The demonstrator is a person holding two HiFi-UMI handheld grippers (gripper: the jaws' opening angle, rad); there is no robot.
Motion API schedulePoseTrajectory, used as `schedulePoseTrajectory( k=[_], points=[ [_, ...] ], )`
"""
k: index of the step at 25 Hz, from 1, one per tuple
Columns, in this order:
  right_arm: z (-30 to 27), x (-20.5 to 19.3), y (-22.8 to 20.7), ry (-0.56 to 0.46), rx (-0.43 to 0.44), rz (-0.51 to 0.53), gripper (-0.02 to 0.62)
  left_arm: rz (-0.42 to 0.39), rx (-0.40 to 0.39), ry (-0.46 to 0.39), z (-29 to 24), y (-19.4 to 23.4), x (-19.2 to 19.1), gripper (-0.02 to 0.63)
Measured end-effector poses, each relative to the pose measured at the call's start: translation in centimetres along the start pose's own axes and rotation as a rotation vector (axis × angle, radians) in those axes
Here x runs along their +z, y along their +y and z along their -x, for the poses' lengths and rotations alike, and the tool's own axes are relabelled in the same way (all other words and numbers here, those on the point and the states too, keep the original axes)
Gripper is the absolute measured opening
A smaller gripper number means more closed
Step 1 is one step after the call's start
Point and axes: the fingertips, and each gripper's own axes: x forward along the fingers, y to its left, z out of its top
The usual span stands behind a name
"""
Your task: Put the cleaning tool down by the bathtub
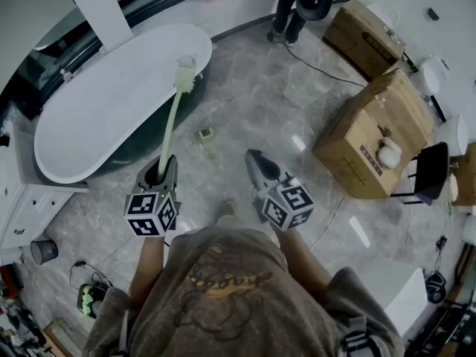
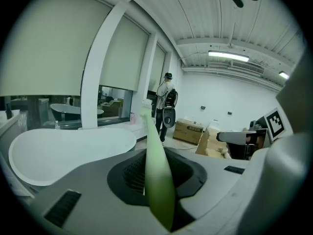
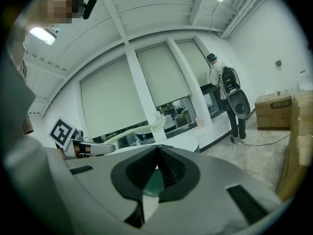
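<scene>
Clamping the near end of the brush (image 1: 172, 121), the left gripper (image 1: 164, 166) had its jaws closed on the pale green handle, which ran up between the pads and on toward the tub (image 1: 89, 117). In the head view the handle slanted away from the person, and the bristled head lay over one end of the white tub, by its rim. Whether it touched the rim or hung just above it could not be told from that angle. The brush was off the floor (image 1: 253, 95), carried only by the left gripper. The right gripper (image 1: 253, 157) was beside the left and apart from it, its jaws pressed together at the tips with nothing held. Both grippers were out in front of the person's chest, above grey marbled tile. A small green object (image 1: 205, 134) lay on the floor near the tub. Two boxes (image 1: 375, 136) stood to the right, and another person (image 1: 301, 2) stood farther off, past the tub.
</scene>
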Motion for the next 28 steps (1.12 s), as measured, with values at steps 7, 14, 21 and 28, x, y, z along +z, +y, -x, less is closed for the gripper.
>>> schedulePoseTrajectory(
  k=[7, 14, 21, 28],
  points=[
    [-2.7, 1.1, -2.5, 0.019, 0.035, -0.007, 0.0, 0.007, 0.032, -0.008, -2.7, 0.4, 1.5, 0.08],
    [-6.7, 1.7, -3.3, 0.046, 0.061, 0.004, 0.0, 0.014, 0.034, -0.011, -6.0, 2.2, 3.1, 0.08],
    [-11.9, 3.7, -5.8, 0.045, 0.061, 0.003, 0.0, 0.023, 0.025, -0.011, -11.4, 4.7, 5.7, 0.081],
    [-18.9, 6.4, -7.5, 0.056, 0.081, 0.028, 0.0, 0.035, 0.022, 0.002, -17.1, 8.2, 8.4, 0.081]
  ],
)
